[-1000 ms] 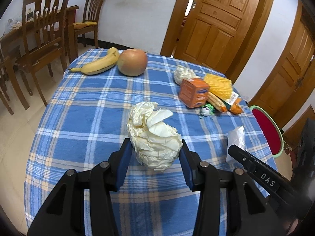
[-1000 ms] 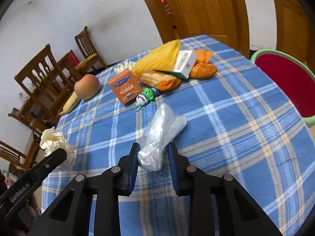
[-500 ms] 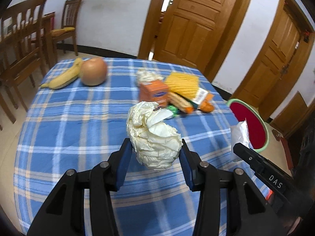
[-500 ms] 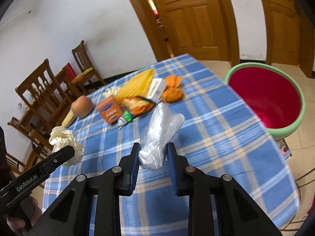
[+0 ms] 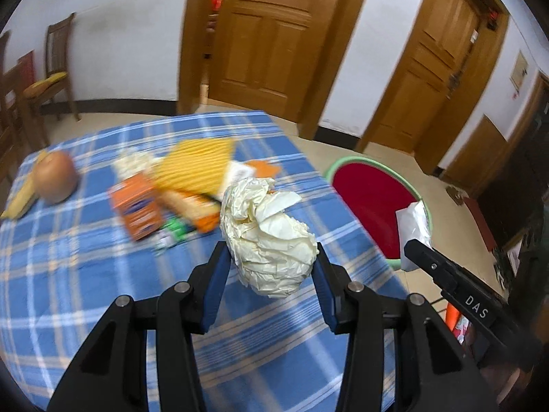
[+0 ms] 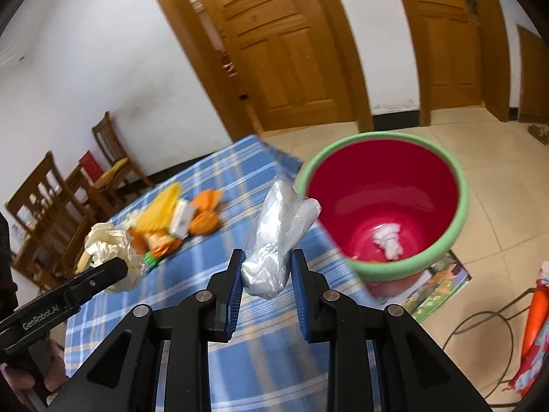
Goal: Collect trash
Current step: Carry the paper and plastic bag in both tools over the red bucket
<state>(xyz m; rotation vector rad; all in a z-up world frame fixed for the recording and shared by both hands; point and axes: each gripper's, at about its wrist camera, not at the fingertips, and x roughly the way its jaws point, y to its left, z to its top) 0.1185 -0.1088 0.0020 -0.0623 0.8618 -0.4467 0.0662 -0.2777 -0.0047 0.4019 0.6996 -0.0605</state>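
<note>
The left gripper is clamped on a crumpled cream paper wad, held clear above the blue plaid tablecloth; the right gripper is clamped on a scrunched clear plastic bag, also held off the cloth. Only the right wrist view shows the inside of the red bin with its green rim, standing on the floor just beside the table, with a white scrap at its bottom. Only the left wrist view shows the apple and orange box on the cloth.

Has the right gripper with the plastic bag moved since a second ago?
Yes. The right gripper, jaws shut on the plastic bag, has swung off the table's middle toward the red bin beside it.
</note>
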